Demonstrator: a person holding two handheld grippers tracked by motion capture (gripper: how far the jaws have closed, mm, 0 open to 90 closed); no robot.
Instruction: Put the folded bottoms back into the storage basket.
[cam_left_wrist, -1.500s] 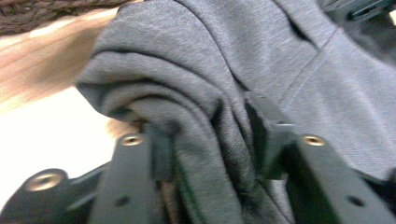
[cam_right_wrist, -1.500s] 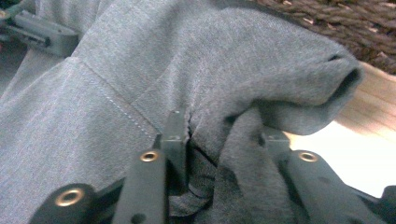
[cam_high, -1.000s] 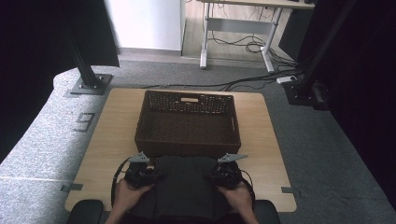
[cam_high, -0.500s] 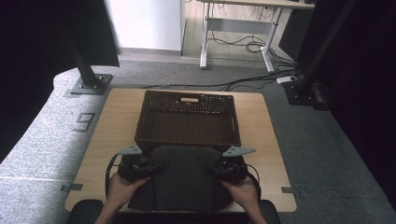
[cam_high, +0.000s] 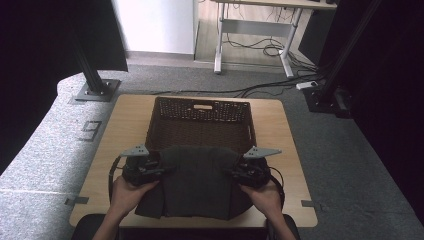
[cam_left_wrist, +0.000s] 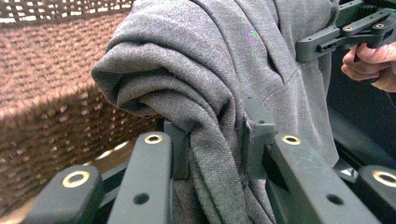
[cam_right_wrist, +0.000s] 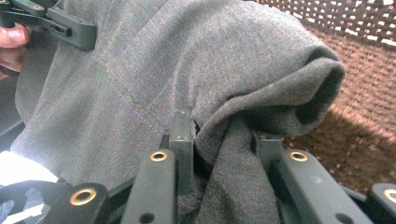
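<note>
A dark grey garment (cam_high: 197, 180) hangs spread between my two grippers above the near edge of the table. My left gripper (cam_high: 159, 169) is shut on its left upper corner, where the cloth (cam_left_wrist: 205, 116) bunches between the black jaws. On the right upper corner my right gripper (cam_high: 235, 172) is shut too, with a fold of cloth (cam_right_wrist: 224, 126) pinched in it. A brown woven basket (cam_high: 200, 117) stands just behind the garment, in the middle of the table. The garment's lower part drapes toward the table's near edge.
The wooden table (cam_high: 120, 127) has bare strips left and right of the basket. Black stands (cam_high: 95, 85) rise on the floor at both far corners. A desk frame and cables (cam_high: 260, 50) lie farther back on the floor.
Both grippers have risen with the garment, lifting its top edge off the table and up to the basket's near rim. The cloth now hangs more stretched between them.
</note>
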